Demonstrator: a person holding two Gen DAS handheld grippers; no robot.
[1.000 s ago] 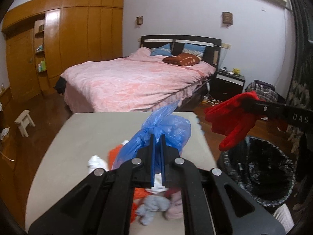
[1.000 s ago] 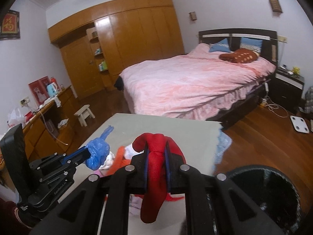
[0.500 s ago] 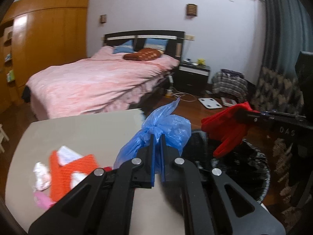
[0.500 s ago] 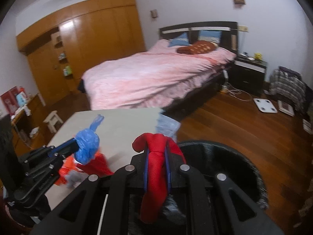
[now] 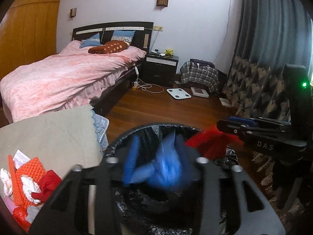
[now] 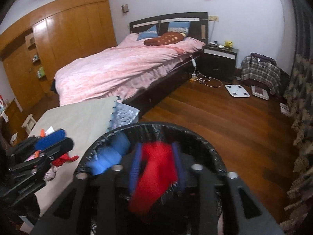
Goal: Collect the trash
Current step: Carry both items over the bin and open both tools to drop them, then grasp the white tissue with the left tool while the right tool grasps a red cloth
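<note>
Trash on the drop: one blue plastic bag (image 5: 166,166), blurred, sits between the spread fingers of the left gripper (image 5: 156,156), over the black-lined bin (image 5: 148,127). One red cloth (image 6: 154,168) hangs between the parted fingers of the right gripper (image 6: 156,166), above the same bin (image 6: 205,143); whether either piece touches a finger cannot be told. Left of the left jaws, leftover scraps (image 5: 29,178) lie on one table (image 5: 49,129). "DAS" reads on the right gripper's side (image 5: 265,145).

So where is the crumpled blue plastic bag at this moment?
In both wrist views the crumpled blue plastic bag is over the black-lined trash bin, between the open left gripper fingers, left of the red cloth.
</note>
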